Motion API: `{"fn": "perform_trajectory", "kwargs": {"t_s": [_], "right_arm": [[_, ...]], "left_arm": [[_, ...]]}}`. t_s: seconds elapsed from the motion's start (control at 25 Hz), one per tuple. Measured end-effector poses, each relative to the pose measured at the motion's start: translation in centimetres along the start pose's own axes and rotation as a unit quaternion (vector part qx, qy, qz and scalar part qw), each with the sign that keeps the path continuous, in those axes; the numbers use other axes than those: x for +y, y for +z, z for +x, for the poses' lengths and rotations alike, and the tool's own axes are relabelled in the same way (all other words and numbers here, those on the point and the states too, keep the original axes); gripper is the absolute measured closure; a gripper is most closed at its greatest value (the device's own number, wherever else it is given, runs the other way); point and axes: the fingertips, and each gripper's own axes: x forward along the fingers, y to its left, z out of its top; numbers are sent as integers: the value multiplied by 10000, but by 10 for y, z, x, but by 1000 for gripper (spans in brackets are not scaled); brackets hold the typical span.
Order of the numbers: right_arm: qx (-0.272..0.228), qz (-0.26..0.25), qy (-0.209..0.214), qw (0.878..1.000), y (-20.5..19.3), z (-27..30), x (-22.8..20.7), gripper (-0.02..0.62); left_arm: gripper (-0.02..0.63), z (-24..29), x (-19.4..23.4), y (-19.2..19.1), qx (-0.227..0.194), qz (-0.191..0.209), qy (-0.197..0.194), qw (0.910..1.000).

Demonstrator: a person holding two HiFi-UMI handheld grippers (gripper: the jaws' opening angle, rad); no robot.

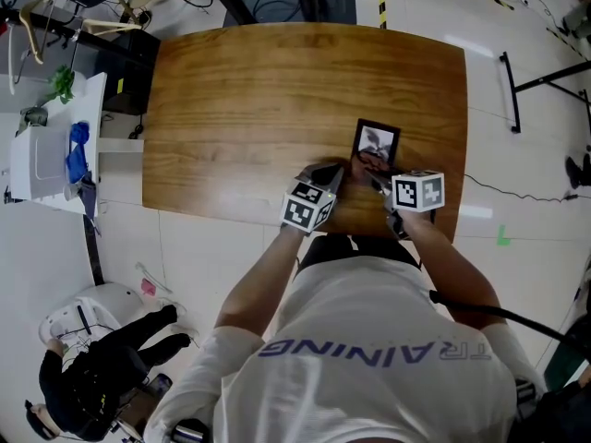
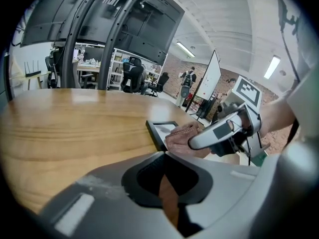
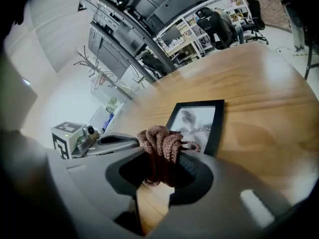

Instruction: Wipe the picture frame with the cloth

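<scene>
A black rectangular picture frame (image 1: 376, 144) lay flat on the rounded wooden table (image 1: 240, 100), toward its near edge and right side, its long axis running from that edge toward the far one. The right gripper (image 1: 377, 181), jaws clamped on a bunched brown knitted cloth (image 3: 159, 146), hung over the table's near edge with the frame straight ahead, making it the nearer tool. The left gripper (image 1: 331, 175), jaws drawn together and empty, sat just beside it. Only the right gripper view showed the framed portrait. The left gripper view showed the cloth seemingly resting on the frame's near end.
</scene>
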Motion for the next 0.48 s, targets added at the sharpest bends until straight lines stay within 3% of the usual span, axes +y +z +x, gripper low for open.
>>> {"fn": "perform_trajectory", "kwargs": {"t_s": [0.48], "right_arm": [[-234, 177, -27, 9996, -12, -28, -21, 479]], "left_arm": [[600, 43, 0, 16, 252, 409, -202, 9986]]}}
